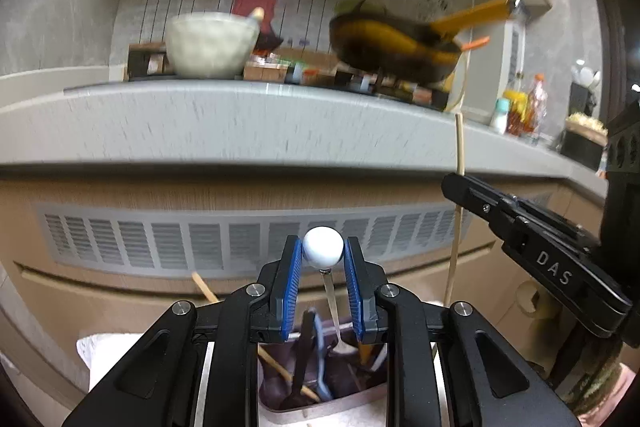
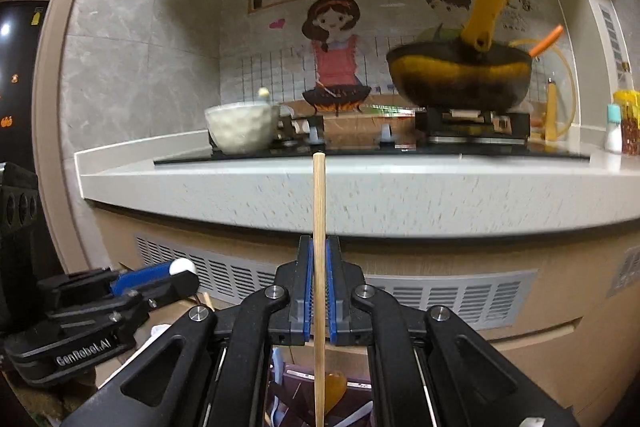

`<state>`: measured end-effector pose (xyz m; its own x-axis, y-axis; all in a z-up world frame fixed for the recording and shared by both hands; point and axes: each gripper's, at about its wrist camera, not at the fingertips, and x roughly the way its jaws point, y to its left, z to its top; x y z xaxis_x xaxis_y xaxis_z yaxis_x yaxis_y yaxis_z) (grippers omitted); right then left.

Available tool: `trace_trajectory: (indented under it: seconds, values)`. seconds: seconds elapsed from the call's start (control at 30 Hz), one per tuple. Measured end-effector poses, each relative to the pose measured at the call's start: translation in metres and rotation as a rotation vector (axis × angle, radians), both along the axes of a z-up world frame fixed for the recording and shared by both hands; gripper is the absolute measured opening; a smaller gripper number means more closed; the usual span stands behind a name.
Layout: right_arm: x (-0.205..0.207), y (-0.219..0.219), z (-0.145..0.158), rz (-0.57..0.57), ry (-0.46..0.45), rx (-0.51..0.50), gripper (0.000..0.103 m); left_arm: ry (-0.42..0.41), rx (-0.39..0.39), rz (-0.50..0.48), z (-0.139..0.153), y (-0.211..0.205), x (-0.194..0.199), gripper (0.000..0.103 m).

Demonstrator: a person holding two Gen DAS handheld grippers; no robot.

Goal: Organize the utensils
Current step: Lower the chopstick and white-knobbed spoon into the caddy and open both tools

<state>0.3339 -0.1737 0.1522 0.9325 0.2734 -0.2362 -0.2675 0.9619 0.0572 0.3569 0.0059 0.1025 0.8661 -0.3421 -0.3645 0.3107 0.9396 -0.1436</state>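
Below the grey stone desk edge, in front of a slatted vent panel, both tools are raised over a dark purple utensil holder; the left tool has its blue-padded fingers closed on the round white ball end of a thin clear-stemmed utensil, whose stem runs down into the holder; the right tool has its blue pads nearly together, pinching a long pale wooden chopstick that stands upright, its top end level with the desk edge and its lower part dropping toward the holder; from the left wrist view the same chopstick shows to the right, gripped by the black tool body marked DAS; inside the holder lie a dark spoon, a light blue handle and another wooden stick, leaning; on the desk beyond stand a white textured bowl and a black-and-yellow pan with a yellow handle, on the stove.
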Motion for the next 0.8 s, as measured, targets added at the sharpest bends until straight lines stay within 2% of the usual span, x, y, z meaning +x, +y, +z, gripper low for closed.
trace_trajectory:
  seconds: [0.13, 0.37, 0.47, 0.57, 0.63, 0.7, 0.8]
  values:
    - [0.011, 0.003, -0.023, -0.015, 0.036, -0.009, 0.006, 0.063, 0.024, 0.02, -0.028, -0.004, 0.015, 0.023]
    - [0.03, 0.009, -0.074, -0.001, 0.187, -0.026, 0.006, 0.2, 0.063, 0.005, -0.078, -0.018, 0.028, 0.023]
    - [0.036, 0.011, -0.095, 0.009, 0.262, -0.036, 0.006, 0.226, 0.071, 0.004, -0.091, -0.023, 0.025, 0.023]
    - [0.035, 0.012, -0.108, 0.002, 0.287, -0.054, 0.006, 0.23, 0.065, 0.011, -0.093, -0.025, 0.024, 0.023]
    - [0.034, 0.008, -0.11, -0.003, 0.3, -0.041, 0.006, 0.227, 0.059, 0.024, -0.091, -0.024, 0.022, 0.023]
    - [0.031, 0.0, -0.099, 0.004, 0.296, 0.002, 0.006, 0.218, 0.045, 0.039, -0.085, -0.018, 0.02, 0.023]
    - [0.019, -0.006, -0.073, 0.008, 0.231, 0.011, 0.006, 0.201, -0.003, 0.065, -0.072, -0.001, 0.014, 0.025]
